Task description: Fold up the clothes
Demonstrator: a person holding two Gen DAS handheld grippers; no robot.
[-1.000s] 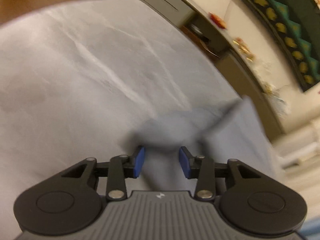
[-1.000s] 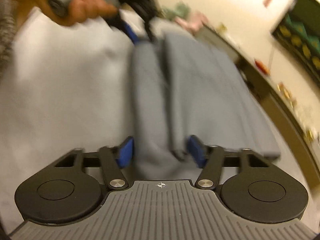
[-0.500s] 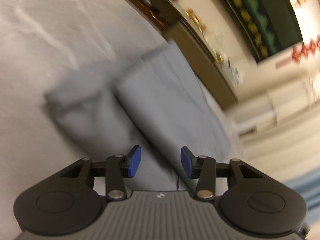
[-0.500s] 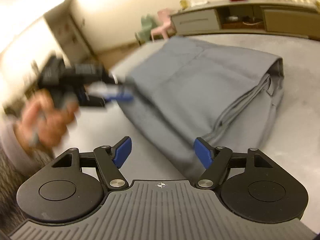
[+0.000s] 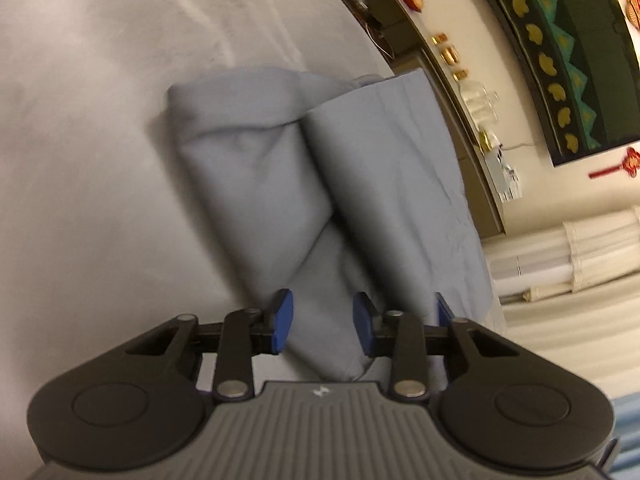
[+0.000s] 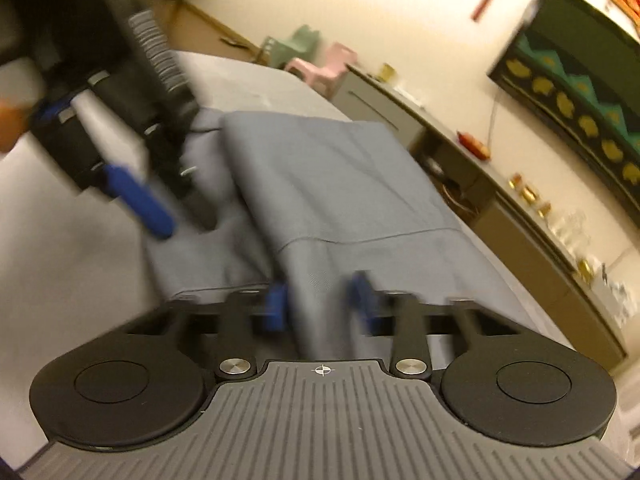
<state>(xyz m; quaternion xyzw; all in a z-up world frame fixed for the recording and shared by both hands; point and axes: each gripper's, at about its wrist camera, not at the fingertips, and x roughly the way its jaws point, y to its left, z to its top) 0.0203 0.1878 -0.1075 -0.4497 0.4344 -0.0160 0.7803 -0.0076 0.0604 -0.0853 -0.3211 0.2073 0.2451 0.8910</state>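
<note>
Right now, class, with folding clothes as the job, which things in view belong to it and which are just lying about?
Belong to the job:
- grey garment, part-folded on the pale sheet
- left claw
- right claw

Just lying about:
- pink chair and green chair
- long sideboard with small ornaments
- dark wall hanging

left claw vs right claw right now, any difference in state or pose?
Left claw has sharp blue pads open around a garment fold; right claw is blurred, pads also open astride the cloth. The left claw's view looks along the fold; the right claw's view also shows the other claw. Both are black, neither clamped.
</note>
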